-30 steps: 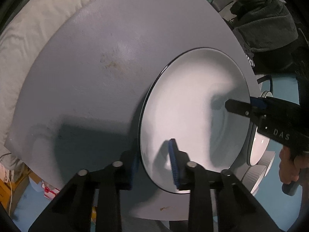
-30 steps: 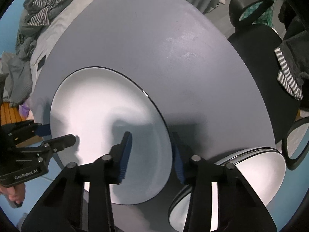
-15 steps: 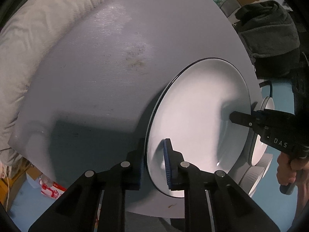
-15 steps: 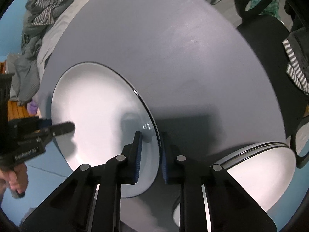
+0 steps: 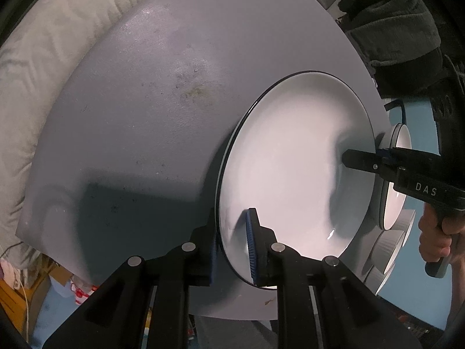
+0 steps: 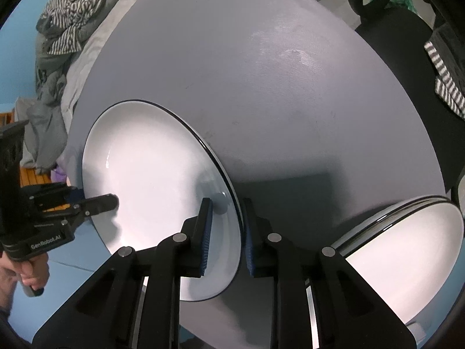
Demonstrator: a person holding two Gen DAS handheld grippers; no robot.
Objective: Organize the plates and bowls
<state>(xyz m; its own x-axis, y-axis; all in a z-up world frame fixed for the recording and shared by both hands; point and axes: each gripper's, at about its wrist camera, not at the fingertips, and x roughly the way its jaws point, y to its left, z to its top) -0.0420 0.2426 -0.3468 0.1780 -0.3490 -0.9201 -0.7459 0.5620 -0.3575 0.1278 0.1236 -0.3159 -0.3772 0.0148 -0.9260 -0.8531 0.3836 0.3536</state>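
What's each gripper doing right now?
Left gripper: closed on one rim of the white plate.
Right gripper: closed on the opposite rim of the same plate.

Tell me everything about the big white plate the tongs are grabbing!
The big white plate is round, shiny and smooth like glazed ceramic, with a thin dark line around its rim and nothing on it. It sits over the gray table, near the edge. The left tongs pinch its rim on one side and the right tongs pinch the opposite side. More white dishes sit just beside it. Whether it is lifted off the table cannot be told.
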